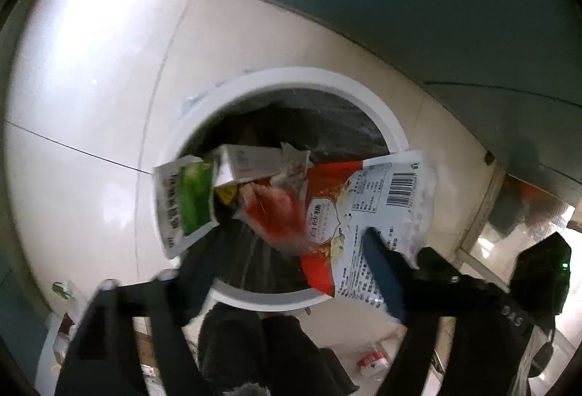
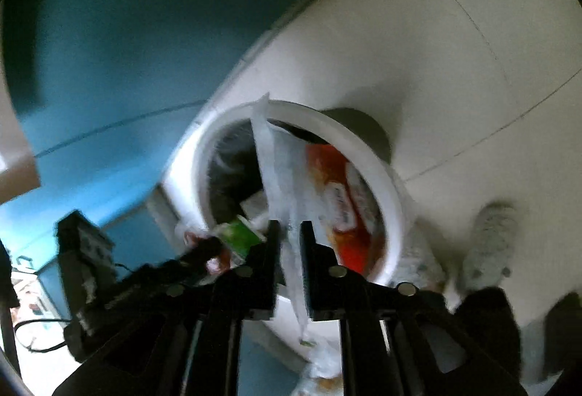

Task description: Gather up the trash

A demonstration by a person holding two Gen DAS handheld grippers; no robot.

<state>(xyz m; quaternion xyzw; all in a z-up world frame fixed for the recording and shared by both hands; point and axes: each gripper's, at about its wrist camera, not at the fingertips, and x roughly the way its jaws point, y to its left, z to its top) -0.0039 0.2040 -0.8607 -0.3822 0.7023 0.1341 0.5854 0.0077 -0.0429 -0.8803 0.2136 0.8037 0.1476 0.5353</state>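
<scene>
Right wrist view: our right gripper pinches a red-and-white bag over the white bin. Left gripper spread wide, a green packet and wrappers between its fingers above the bin.

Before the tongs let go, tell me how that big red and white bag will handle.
The red and white bag is probably floppy: it hangs bent over the bin rim. Likely light, since the right tongs hold it by one thin edge. Its glossy film may slip.

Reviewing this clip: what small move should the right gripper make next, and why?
Probably open the right gripper: it pinches the sugar bag, which already hangs over the white bin among other wrappers, so releasing should drop it in.
</scene>
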